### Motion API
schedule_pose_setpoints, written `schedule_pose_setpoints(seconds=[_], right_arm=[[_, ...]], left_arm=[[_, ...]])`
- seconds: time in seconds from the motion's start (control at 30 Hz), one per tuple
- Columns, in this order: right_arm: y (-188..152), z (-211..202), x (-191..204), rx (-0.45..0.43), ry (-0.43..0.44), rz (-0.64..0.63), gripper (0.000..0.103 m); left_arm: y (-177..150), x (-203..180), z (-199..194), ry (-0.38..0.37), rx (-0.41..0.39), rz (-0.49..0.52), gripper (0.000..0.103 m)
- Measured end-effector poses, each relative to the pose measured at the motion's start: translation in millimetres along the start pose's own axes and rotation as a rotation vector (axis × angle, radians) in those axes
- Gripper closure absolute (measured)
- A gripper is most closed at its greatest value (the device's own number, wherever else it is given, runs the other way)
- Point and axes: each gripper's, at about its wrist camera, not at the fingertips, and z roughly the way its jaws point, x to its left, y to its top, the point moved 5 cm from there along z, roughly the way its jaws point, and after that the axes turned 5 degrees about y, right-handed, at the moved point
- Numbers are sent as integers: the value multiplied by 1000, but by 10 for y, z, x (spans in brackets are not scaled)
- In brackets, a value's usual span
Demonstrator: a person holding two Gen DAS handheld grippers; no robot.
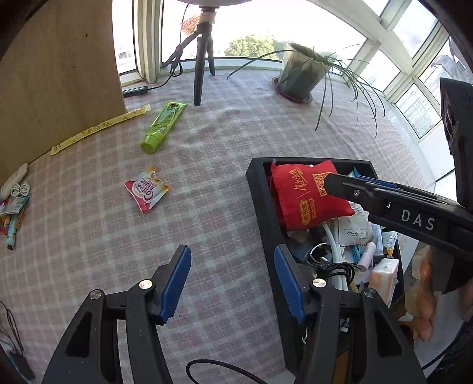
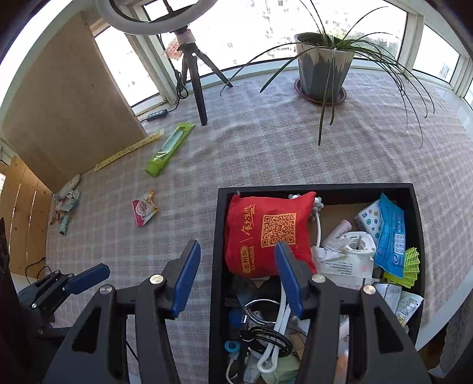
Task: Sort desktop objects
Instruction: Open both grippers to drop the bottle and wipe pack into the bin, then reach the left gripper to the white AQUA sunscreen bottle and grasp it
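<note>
Two views, blue packet [image 2: 389, 236] visible from right wrist only

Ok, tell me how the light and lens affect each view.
Left wrist view: windows blown out white, tablecloth evenly lit, fisheye bending the black box. Right wrist view: same backlight glare, potted plant dark against it, red pouch sharp.
</note>
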Motion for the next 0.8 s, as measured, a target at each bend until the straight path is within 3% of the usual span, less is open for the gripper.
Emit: schedule_pose_setpoints(seconds=[0.47,0.8], right_arm=[[176,541,1793,31,118,-180,51],[441,1203,3184,94,190,-315,51]], left_arm=[[46,2147,-257,178,-48,-203,48],[188,3864,-260,291,-55,-373,48]])
